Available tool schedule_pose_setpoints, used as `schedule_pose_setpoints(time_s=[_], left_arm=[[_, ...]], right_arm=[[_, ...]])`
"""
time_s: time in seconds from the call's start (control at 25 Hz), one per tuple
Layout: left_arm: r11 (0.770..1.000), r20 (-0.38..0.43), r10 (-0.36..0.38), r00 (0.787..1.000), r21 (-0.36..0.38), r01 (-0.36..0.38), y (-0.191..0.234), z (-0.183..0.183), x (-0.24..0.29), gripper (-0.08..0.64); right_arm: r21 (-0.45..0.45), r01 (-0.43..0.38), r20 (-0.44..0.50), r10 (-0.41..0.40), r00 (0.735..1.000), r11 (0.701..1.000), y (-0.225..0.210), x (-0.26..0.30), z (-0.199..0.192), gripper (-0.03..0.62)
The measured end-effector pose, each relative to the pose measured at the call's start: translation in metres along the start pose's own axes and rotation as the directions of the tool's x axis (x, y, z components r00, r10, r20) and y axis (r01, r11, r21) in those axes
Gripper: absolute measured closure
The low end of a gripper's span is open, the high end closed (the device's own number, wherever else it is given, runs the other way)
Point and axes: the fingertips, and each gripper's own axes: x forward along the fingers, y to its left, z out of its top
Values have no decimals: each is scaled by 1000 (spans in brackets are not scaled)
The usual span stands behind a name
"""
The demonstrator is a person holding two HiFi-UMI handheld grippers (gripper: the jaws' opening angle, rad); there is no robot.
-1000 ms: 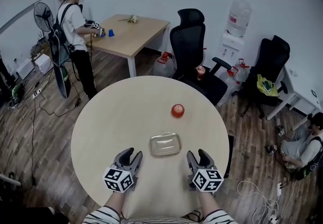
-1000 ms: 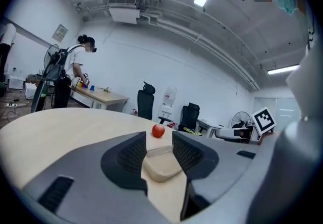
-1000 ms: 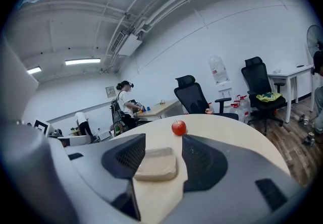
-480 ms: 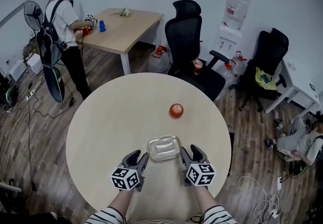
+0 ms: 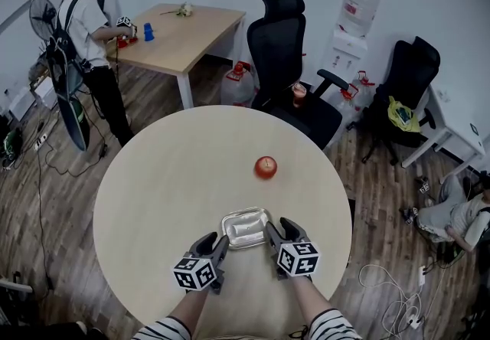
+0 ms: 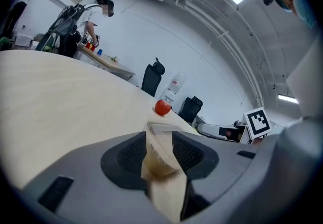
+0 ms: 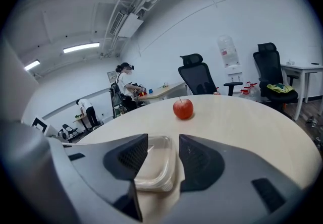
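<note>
Nearest the person, the left gripper (image 5: 215, 242) and right gripper (image 5: 279, 227) carry black-and-white square markers. Each has its jaws apart, astride a near corner of the clear tray (image 5: 245, 227) on the round table (image 5: 168, 193). Farther off lies a red apple (image 5: 266, 167).

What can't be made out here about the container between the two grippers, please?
- Container contents: too small in the head view, and the gripper views show only a cloudy side.
- Its near corners: covered by the left gripper and right gripper in the head view.
- Contact: neither gripper view shows whether the jaws touch it or stand just apart.
</note>
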Motion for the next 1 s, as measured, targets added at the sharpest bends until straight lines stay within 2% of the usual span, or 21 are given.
schedule_pose_setpoints(time_s=[0.16,0.56,1.0], left_arm=[[1000,1,15,1000,-8,-15,3,-3,3,420],[1000,-18,-11,1000,-27,11,-4,-10,11,421],[1000,-3,-18,1000,-18,18,-6,-4,7,422]], right_arm=[[-7,-24,-21,24,999,1000,-2,9,-4,396],[4,-52,-95,52,994,999,0,18,-20,424],[42,-53,-59,56,997,998,5,12,-15,465]])
